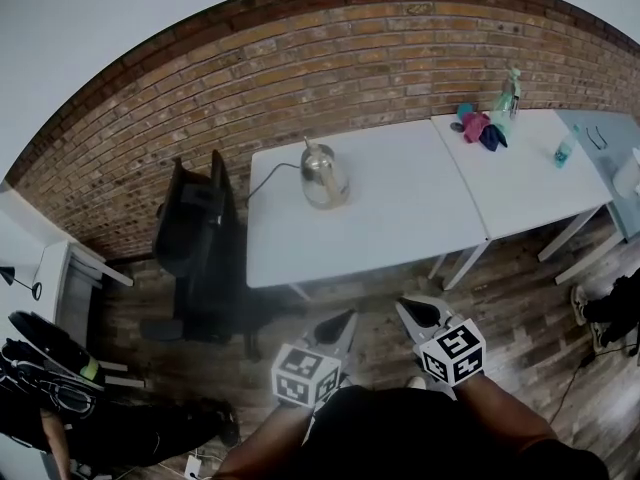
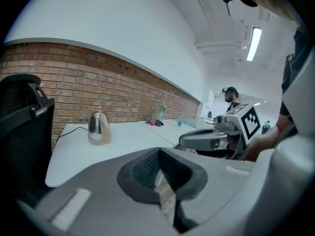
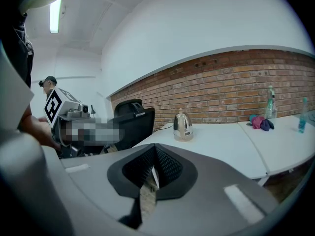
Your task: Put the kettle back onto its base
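Okay, my left tool (image 1: 343, 320) and right tool (image 1: 407, 308) are both closed, empty, well apart from the shiny steel kettle (image 1: 324, 176) on the white worktop (image 1: 400, 230). Pinching its slick body could tip it or tug its thin dark cable (image 2: 71, 129).

The kettle (image 1: 324, 175), toward 12 o'clock, is polished mirror-glossy metal on a smooth matt white tabletop (image 1: 400, 228). The wall (image 1: 250, 78) is rough brick and the floor (image 1: 520, 288) grained wood. The left claw (image 2: 160, 161) is matt grey plastic with black textured pads (image 2: 146, 169).
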